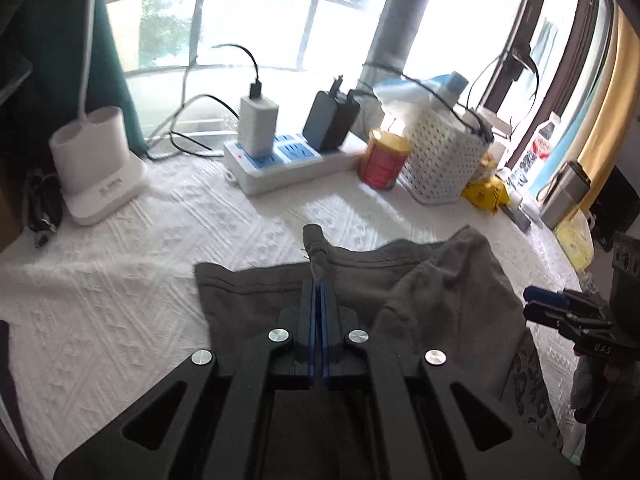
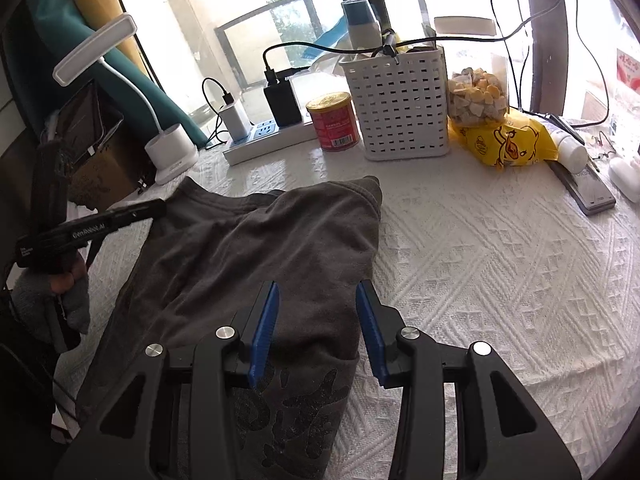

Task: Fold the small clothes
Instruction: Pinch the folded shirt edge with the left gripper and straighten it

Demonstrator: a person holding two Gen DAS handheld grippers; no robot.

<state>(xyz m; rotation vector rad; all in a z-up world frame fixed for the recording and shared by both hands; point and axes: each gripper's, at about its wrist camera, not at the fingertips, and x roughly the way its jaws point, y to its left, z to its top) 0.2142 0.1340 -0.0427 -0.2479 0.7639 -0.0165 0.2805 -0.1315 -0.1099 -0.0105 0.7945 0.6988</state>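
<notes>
A home: snacks [image 2: 504, 140], a tin [image 2: 334, 122] and chargers [image 1: 258, 124] are crowding a cloth-covered desk [image 2: 480, 260] by balcony windows.

Bright window [image 1: 248, 28] with railing, teal curtain [image 1: 52, 60], white textured tablecloth [image 2: 480, 280], daylight

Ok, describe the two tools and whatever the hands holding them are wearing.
Both are matte black linkage frames with round silver pivot bolts and ribbed blue pads on the fingers. The left tool carries white lettering along its side, seen from the right wrist view. The right tool shows white letters on its body in the left wrist view. Grey fabric, a glove or cuff, covers the left hand.
</notes>
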